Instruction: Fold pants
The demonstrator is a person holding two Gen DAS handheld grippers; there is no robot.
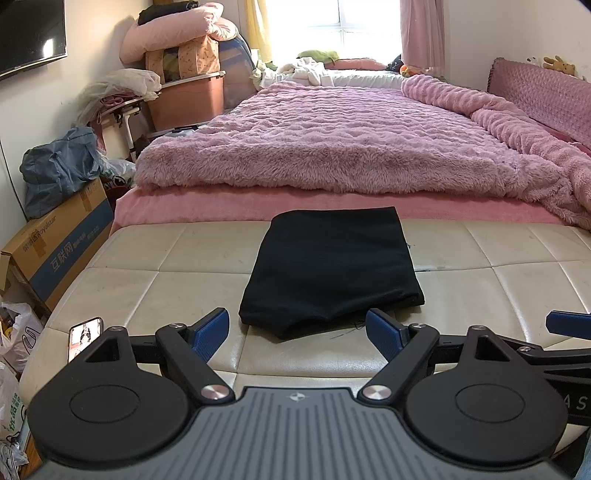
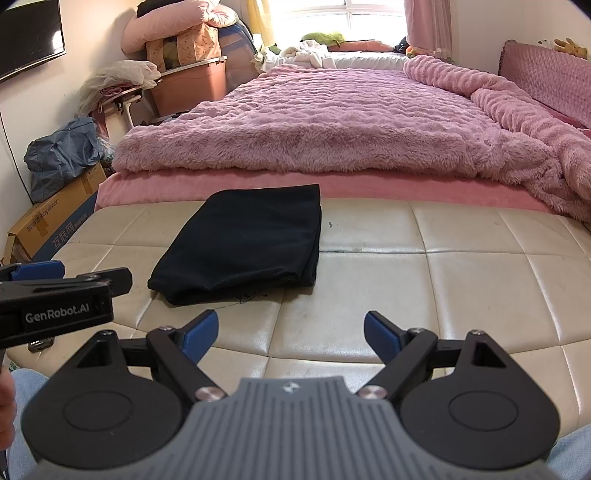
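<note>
At the far left of my left view a phone [image 1: 85, 336] lies on the bench [image 1: 147, 291], its lower end hidden behind my left gripper [image 1: 297, 334]. Above it, at the left edge, a cardboard box [image 1: 59, 240] carries a blue bag [image 1: 59, 170], and plastic bags [image 1: 16, 332] crowd the lower left corner, cut off by the frame. A TV [image 1: 31, 33] hangs at upper left, only partly in frame.

The pants [image 1: 330, 271] sit in the middle of this view, folded into a dark rectangle on the bench, just beyond the left gripper's fingers, which stand wide apart and hold nothing. Loose threads trail from the near hem. I cannot make out seams or a waistband; the black cloth swallows detail. At the right edge a blue tip of my right gripper [image 1: 569, 325] pokes in.

In my right view the left gripper [image 2: 55, 295] enters from the left edge, side-on. The pants [image 2: 243, 243] lie left of centre, well clear of the right gripper [image 2: 290, 334], whose fingers are also spread, over bare cushion.

The bench [image 2: 406, 277] is cream, tufted leather, scuffed and cracked near the middle. Behind it runs a bed with a pink blanket [image 2: 314, 125]; a window [image 2: 332, 14] glares white at the top, washing out whatever lies on the sill.
</note>
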